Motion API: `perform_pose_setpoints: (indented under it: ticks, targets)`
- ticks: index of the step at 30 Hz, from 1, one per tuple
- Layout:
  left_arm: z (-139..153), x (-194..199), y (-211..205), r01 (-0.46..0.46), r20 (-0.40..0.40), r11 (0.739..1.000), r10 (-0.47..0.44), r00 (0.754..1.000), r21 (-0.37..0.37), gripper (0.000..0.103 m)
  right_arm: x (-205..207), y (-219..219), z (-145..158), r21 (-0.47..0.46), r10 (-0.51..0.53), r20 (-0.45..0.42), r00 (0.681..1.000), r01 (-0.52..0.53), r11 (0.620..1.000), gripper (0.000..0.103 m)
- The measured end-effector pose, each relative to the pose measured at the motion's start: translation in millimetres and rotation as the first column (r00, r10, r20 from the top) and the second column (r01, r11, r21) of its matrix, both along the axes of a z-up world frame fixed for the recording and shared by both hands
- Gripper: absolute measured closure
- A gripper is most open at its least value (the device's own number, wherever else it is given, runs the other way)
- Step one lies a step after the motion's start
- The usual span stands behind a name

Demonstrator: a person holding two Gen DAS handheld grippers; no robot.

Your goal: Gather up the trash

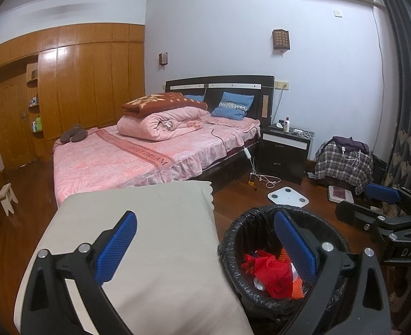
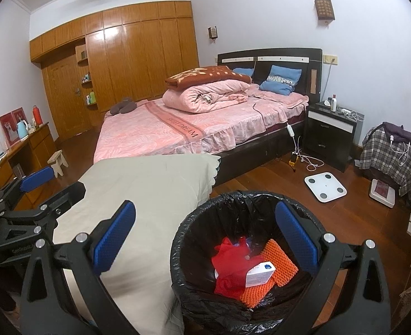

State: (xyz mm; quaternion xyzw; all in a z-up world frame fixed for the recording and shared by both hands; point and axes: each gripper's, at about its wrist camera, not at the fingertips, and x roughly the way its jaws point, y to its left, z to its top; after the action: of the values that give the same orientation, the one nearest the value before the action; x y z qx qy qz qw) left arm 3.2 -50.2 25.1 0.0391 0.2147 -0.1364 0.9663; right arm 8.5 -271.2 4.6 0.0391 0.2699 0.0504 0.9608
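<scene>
I have both units hovering above the trash bin [image 2: 250,254], a round bin lined with a black bag [image 1: 233,240] that stands on the wooden floor [image 2: 359,223] just beside the cloth-covered counter [image 2: 149,195]. My left hand-held gripper [image 1: 205,247] and my right hand-held gripper [image 2: 205,243] both have their blue pads spread wide with nothing between them. Inside the bin I can see a crumpled red bag [image 2: 230,268], an orange ridged pad [image 2: 272,268] and a small white box [image 2: 259,275] lying on top. The red bag looks light, soft and slippery, so I would pinch a bunched fold of it rather than a flat face. The box looks like stiff, light card that should sit well across its narrow sides. The orange pad seems pliable and grippy at an edge. The liner is thin and I judge it would tear or slip if pulled hard, so the gathered rim is the place to take. The box carries a small blue emblem I cannot read; the bedspread [image 2: 177,131] reads "SWEET DREAM".
</scene>
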Motion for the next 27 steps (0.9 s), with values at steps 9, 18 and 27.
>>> perform_pose_setpoints:
  ticks: [9, 18, 27]
  targets:
    - [0.6, 0.4, 0.4, -0.001, 0.000, 1.000, 0.001, 1.000, 0.000, 0.006, -0.1, 0.2, -0.7, 0.000, 0.000, -0.001, 1.000, 0.000, 1.000, 0.006]
    - [1.3, 0.8, 1.1, -0.001, -0.001, 1.000, 0.001, 1.000, 0.001, 0.006, -0.3, 0.9, -0.7, 0.000, 0.000, -0.001, 1.000, 0.000, 1.000, 0.006]
    - [1.4, 0.8, 1.2, -0.002, 0.000, 1.000, 0.002, 1.000, 0.002, 0.006, -0.1, 0.8, -0.8, 0.000, 0.000, -0.002, 1.000, 0.000, 1.000, 0.006]
